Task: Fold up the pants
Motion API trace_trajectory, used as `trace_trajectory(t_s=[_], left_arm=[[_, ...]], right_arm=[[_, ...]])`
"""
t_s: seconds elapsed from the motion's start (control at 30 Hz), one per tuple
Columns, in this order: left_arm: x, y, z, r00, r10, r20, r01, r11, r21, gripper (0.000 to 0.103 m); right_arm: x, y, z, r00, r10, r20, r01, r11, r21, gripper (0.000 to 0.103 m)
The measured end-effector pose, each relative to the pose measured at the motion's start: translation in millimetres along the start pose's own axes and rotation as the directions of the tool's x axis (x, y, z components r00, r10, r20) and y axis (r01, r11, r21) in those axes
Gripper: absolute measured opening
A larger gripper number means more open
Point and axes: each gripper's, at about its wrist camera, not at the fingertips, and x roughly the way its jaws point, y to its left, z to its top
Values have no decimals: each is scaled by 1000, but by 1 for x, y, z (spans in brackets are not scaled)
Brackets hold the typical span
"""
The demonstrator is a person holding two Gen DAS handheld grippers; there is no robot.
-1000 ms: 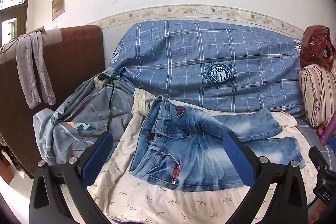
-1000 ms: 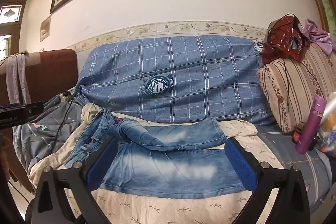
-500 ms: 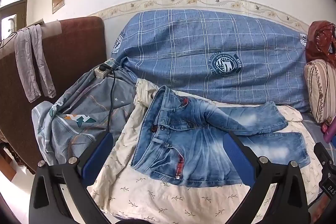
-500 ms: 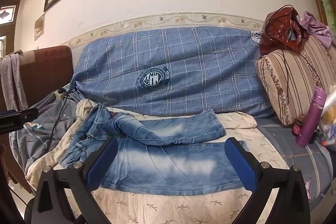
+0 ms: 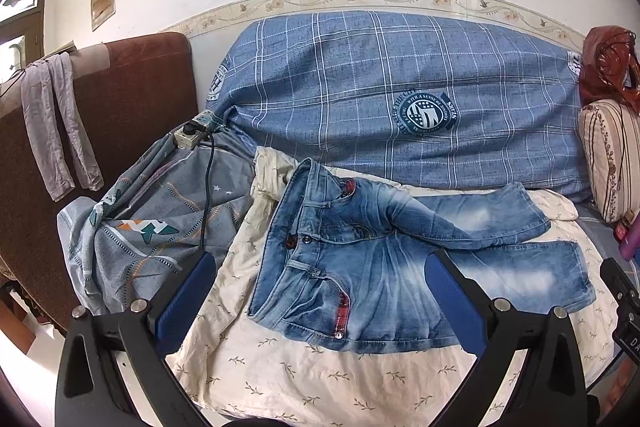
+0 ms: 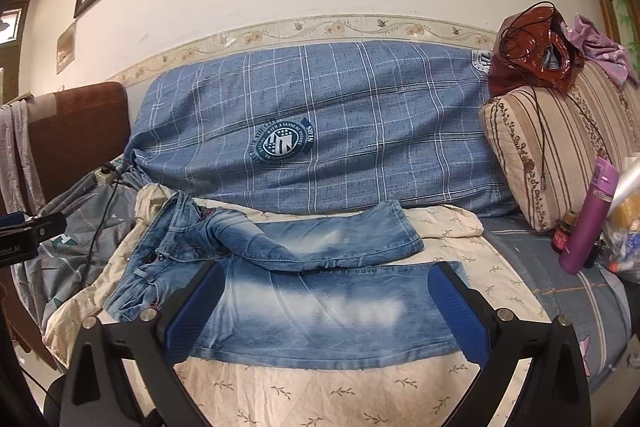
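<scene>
Jeans (image 5: pixel 384 267) lie unmoved on the cream sheet (image 5: pixel 304 367); both grippers' fingers, spread and empty, have backed off slightly.

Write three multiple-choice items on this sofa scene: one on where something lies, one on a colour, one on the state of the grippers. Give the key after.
1. Where do the jeans lie?
A. On the cream leaf-print sheet
B. Draped over the brown armrest
C. On the floor

2. What colour is the bottle by the striped cushion?
A. Green
B. Purple
C. White

3. How do the left gripper and right gripper stand?
A. Both shut on the jeans
B. One shut, one open
C. Both open, holding nothing

Key: 1 A, the denim is spread flat on the cream sheet; 2 B, the upright bottle is plainly purple; 3 C, in each wrist view the blue pads stand wide apart with only the jeans seen beyond them.
</scene>
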Motion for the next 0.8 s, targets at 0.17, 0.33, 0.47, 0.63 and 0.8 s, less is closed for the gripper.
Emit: trace_trajectory(t_s=[0.17,0.33,0.47,0.63,0.8], left_arm=[[3,0,-2,1000,-13,-10,13,1000,8,103],[7,-4,-4,999,-17,-28,17,1000,23,103],[7,-7,-4,999,-21,-29,22,999,33,103],[10,-11,-6,999,-24,-37,26,999,46,103],[15,-12,-7,999,-24,-49,27,998,51,103]], right_arm=[[5,1,2,999,-30,-28,30,999,-10,102],[7,5,3,997,-62,-34,61,997,-36,103],[7,7,5,996,-84,-42,81,995,-56,103],[10,6,7,994,-95,-51,92,994,-62,103],[14,6,7,993,-102,-59,98,993,-67,103]])
